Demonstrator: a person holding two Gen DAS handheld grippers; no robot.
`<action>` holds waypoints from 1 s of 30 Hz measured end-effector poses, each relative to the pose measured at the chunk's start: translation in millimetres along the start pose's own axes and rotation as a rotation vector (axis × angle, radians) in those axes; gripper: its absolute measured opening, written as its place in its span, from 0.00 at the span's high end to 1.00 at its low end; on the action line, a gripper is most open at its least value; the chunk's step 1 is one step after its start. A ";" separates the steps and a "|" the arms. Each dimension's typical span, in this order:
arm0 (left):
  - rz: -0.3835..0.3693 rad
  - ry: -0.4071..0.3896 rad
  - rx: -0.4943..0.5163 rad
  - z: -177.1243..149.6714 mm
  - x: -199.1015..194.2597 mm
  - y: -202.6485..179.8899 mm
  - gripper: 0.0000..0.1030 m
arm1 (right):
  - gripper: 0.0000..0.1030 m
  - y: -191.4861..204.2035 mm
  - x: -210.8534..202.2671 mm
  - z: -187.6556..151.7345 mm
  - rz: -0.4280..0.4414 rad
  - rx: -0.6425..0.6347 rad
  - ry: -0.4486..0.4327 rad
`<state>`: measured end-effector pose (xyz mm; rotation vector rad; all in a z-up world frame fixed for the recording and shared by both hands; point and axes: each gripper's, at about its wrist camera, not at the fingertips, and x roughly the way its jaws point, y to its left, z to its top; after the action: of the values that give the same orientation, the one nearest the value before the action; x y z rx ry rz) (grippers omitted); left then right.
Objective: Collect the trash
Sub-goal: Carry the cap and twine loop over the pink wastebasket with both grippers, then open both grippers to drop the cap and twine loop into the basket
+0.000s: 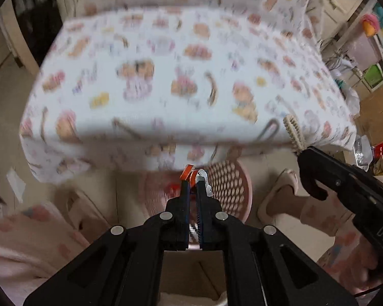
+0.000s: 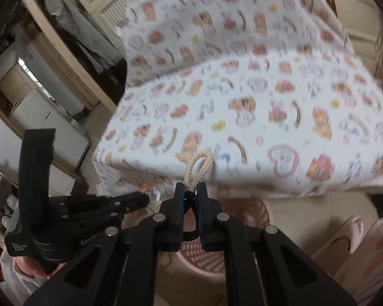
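While blurred, patterned tablecloth [image 1: 166, 76] | left claw [image 1: 193, 178] grips bottle [image 2: 152, 195], probably | right claw [image 2: 191, 190] grips rope [image 2: 199, 165]

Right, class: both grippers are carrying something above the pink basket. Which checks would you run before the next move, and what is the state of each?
1. Left gripper is shut on the orange-capped bottle: ok.
2. Right gripper is shut on the cream rope loop: ok.
3. Pink basket lies under the left jaws: ok.
4. The two grippers are apart: ok, there is a gap between them in both views.
5. Rope loop is clear of the patterned cloth: cannot tell, as it overlaps the cloth's edge in view.
6. The basket has room: cannot tell, as its inside is blurred and partly hidden.
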<state>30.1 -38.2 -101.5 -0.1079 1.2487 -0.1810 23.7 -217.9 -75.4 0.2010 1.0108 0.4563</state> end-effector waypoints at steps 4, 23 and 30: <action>0.009 0.030 0.015 -1.0 10.1 1.4 0.96 | 0.91 -0.9 17.6 -8.0 -0.022 -0.017 0.060; 0.027 0.154 0.003 -10.4 50.6 9.0 0.87 | 0.83 -27.9 61.8 -27.1 -0.167 0.024 0.169; 0.049 0.115 -0.003 -8.5 38.5 10.4 0.63 | 0.71 -34.8 58.7 -25.1 -0.203 0.053 0.156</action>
<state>34.6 -35.3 -142.0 -0.0697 1.3645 -0.1442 38.2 -223.1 -146.5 0.1093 1.1844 0.2633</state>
